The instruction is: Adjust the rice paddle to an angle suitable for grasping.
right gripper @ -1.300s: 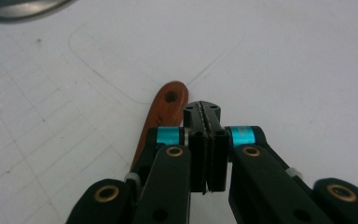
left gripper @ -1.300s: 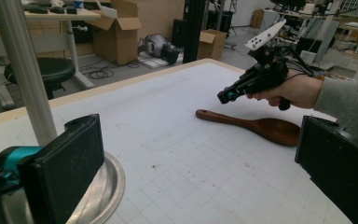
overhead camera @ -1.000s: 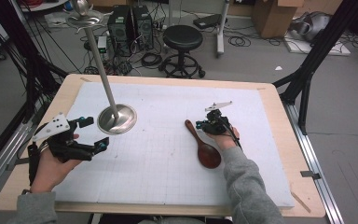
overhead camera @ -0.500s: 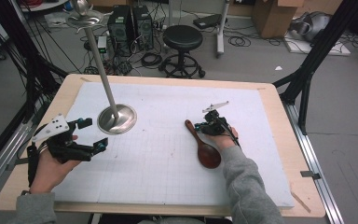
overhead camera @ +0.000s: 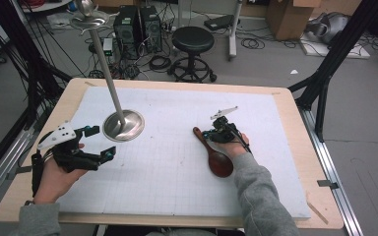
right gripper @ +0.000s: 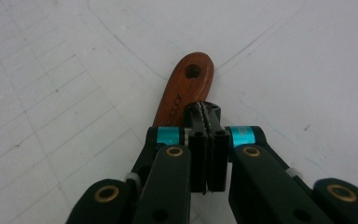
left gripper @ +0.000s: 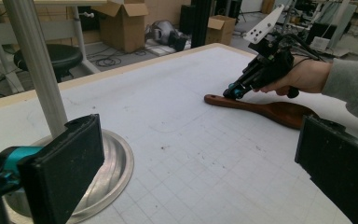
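Right tongs (right gripper: 207,112) are pressed fully together with nothing between the pads, tips down on or just over the handle of the dark reddish-brown wooden spoon (overhead camera: 215,155); contact vs. a hair above is hard to call. Spoon lies flat on the white gridded foam mat (overhead camera: 177,167) covering the table (overhead camera: 295,123), bowl toward 6 o'clock at the person's side, handle end toward 11 o'clock. Left tongs (overhead camera: 96,142) stand wide and empty, at about 7 o'clock of the round polished metal stand base with tall tilted pole (overhead camera: 123,125), near it, not touching. For a clean pick, I'd open the right tongs first, straddle the handle across its narrow width near the hanging hole (right gripper: 193,71), keep tips low to the mat, then squeeze; closing from above on the flat face will likely just skid. A grip nearer mid-handle should balance the heavier bowl better. Writing: small dark lettering runs along the handle beside the tips, too blurred and partly covered to read. No other labels legible.
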Demonstrator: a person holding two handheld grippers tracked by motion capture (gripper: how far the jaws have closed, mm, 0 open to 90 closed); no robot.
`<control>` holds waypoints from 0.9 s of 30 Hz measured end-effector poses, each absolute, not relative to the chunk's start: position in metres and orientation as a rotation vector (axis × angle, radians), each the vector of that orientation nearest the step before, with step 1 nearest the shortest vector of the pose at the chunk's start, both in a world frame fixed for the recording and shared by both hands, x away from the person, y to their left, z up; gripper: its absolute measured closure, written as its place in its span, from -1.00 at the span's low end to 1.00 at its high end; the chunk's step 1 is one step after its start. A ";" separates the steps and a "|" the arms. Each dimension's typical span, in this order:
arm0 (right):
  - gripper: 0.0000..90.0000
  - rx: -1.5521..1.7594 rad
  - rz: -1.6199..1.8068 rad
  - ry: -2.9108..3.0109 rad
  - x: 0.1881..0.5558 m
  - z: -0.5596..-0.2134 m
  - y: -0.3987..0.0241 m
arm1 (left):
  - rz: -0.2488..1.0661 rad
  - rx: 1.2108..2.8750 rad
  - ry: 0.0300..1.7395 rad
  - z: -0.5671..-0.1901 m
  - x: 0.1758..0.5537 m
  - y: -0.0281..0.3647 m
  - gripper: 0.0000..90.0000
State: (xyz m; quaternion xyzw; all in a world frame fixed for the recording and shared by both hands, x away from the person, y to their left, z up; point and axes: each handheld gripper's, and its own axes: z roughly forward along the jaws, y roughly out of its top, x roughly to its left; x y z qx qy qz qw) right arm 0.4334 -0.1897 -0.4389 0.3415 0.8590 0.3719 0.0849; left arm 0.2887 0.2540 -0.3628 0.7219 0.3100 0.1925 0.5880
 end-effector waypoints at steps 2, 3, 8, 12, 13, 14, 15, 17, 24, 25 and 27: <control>0.99 1.014 1.104 2.568 0.433 -0.439 -0.189 | 0.449 1.687 0.721 -0.363 0.289 0.254 -0.96; 0.99 0.997 1.107 2.576 0.433 -0.439 -0.188 | 0.447 1.683 0.722 -0.364 0.289 0.253 -0.96; 0.99 0.950 1.113 2.606 0.431 -0.439 -0.185 | 0.447 1.689 0.723 -0.364 0.289 0.252 -0.96; 0.99 0.909 1.118 2.626 0.429 -0.438 -0.180 | 0.446 1.694 0.725 -0.365 0.290 0.252 -0.96; 0.99 0.899 1.117 2.632 0.428 -0.438 -0.179 | 0.443 1.693 0.724 -0.366 0.290 0.252 -0.96; 0.99 0.886 1.121 2.640 0.428 -0.438 -0.178 | 0.444 1.694 0.724 -0.366 0.290 0.252 -0.96; 0.99 0.873 1.117 2.648 0.427 -0.438 -0.177 | 0.443 1.694 0.723 -0.366 0.290 0.252 -0.96; 0.99 0.845 1.106 2.667 0.426 -0.437 -0.173 | 0.443 1.693 0.725 -0.366 0.290 0.252 -0.96; 0.99 0.724 1.051 2.744 0.422 -0.433 -0.153 | 0.444 1.696 0.725 -0.366 0.290 0.253 -0.96; 0.99 0.702 1.040 2.746 0.422 -0.433 -0.151 | 0.445 1.695 0.725 -0.366 0.290 0.253 -0.96; 0.99 0.690 1.050 2.761 0.420 -0.433 -0.147 | 0.444 1.695 0.725 -0.366 0.290 0.253 -0.96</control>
